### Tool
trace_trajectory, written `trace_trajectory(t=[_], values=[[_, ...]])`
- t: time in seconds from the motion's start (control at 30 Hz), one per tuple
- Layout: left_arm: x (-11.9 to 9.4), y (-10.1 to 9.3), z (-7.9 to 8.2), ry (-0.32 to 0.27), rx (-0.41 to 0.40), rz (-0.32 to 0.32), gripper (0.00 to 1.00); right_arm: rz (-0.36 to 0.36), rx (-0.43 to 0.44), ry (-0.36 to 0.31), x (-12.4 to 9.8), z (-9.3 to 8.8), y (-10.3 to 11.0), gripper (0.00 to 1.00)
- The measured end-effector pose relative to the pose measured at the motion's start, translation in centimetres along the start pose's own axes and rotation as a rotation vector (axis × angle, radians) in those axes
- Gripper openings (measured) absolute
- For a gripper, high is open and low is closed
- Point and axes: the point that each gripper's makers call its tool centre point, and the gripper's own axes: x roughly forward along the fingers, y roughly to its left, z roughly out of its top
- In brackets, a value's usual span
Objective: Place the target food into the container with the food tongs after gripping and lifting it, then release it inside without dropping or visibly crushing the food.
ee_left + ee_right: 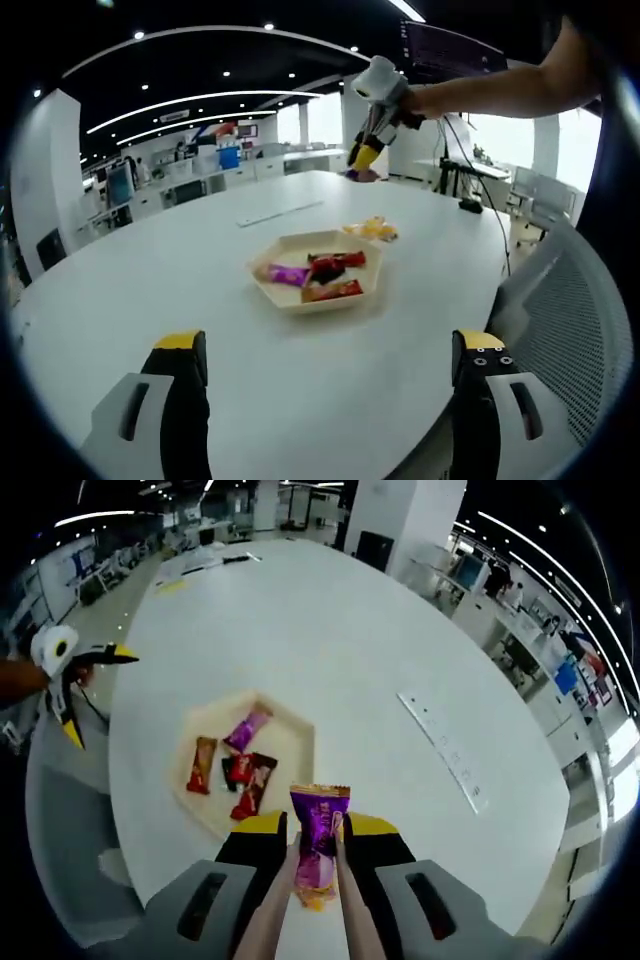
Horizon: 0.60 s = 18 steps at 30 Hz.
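— What's your right gripper (318, 842) doing?
— It squeezes tongs (352, 920) whose tips pinch a purple snack packet (318, 832), held above the white table (330, 630) just short of the tray (290, 742).
— And the left?
— My left gripper (330, 360) stands wide apart, gripping nothing. Beyond it sits the tray (290, 300) with wrapped snacks (330, 268), then a yellow packet (372, 229) beside it.

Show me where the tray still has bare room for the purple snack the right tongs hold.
In the right gripper view, the hexagonal tray is bare along its side toward the white power strip. The side toward the left tongs is crowded: orange packet, purple packet, red packets. The purple snack hangs just short of the tray.
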Motion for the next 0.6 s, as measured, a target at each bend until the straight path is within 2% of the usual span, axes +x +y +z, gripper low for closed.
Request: trace_trajectory(t=[0.6], values=[[-0.1, 0.0, 0.1, -0.005, -0.009, 0.001, 0.99, 0.046, -0.042, -0.023, 1.7, 3.7, 1.8, 0.21]])
